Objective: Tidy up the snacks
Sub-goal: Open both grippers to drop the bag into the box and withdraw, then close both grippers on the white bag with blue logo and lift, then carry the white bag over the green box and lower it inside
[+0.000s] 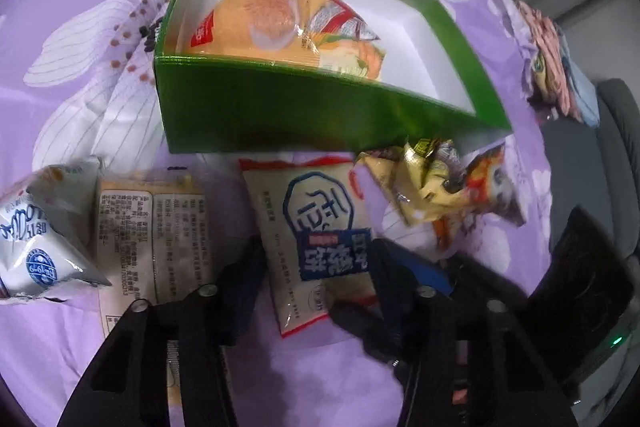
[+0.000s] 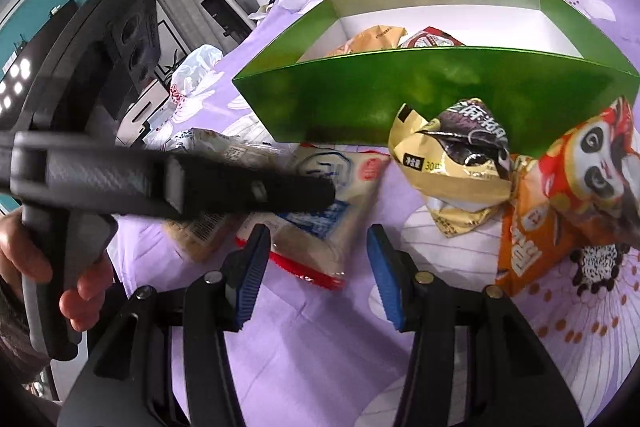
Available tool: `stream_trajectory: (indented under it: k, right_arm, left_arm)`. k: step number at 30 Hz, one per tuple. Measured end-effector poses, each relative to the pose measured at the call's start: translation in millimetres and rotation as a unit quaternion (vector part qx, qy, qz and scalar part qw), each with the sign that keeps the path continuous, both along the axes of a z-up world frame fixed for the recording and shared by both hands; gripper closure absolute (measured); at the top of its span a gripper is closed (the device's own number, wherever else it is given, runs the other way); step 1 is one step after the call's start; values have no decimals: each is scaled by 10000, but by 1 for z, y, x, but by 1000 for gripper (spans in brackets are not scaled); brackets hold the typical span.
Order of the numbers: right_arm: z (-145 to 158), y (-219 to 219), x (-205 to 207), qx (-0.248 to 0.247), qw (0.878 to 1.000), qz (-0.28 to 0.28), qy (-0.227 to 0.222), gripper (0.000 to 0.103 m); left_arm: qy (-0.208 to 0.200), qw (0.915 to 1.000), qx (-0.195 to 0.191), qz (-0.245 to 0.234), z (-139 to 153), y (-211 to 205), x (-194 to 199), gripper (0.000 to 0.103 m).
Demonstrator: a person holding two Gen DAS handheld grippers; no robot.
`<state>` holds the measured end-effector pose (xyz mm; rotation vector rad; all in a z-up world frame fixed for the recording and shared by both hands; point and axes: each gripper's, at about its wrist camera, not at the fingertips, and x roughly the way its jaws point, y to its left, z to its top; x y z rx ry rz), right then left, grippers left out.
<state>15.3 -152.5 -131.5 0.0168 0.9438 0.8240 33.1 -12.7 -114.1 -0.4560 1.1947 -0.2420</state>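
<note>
Between left jaws, cream packet (image 1: pixel 316 239) lengthwise

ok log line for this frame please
left tool: open, straddling white cracker pack | right tool: open, empty, same pack ahead | green box: two snacks inside | cloth: four packs outside the box

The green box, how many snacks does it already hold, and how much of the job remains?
Done: two orange packets lie inside the green box. In hand: the left gripper, open, straddles the cream packet with blue print; nothing is lifted yet. The right gripper is open and empty. Left: that packet, the gold packet, the panda packet, the white pouch and the label-side packet.
</note>
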Motion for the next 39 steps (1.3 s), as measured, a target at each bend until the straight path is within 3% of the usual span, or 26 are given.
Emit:
stream_trajectory:
  k: [3,5,11,26,39]
  right_arm:
    - [-4,-1,5,-44,10000,-20,63,65]
    - [-5,-3,6,-125,9999,-29,41,78]
    - [-4,-10,3,-3,10000,-93,10,88]
    - [33,-21,-24,273,9984,-165,-471,92]
    - [72,-31,-18,445,9932,-341,-1023,92]
  left_arm:
    - [-50,9999,-92,29,0,4,-2,56]
    - [-70,9999,-108,65,0,6,-3,59]
    - [-173,9998,-46,82,3,7,-9,60]
    - [-755,9971,50,-3,41,-4,-35,60]
    - [-1368,9902,191,-188,87,-12,-18,60]
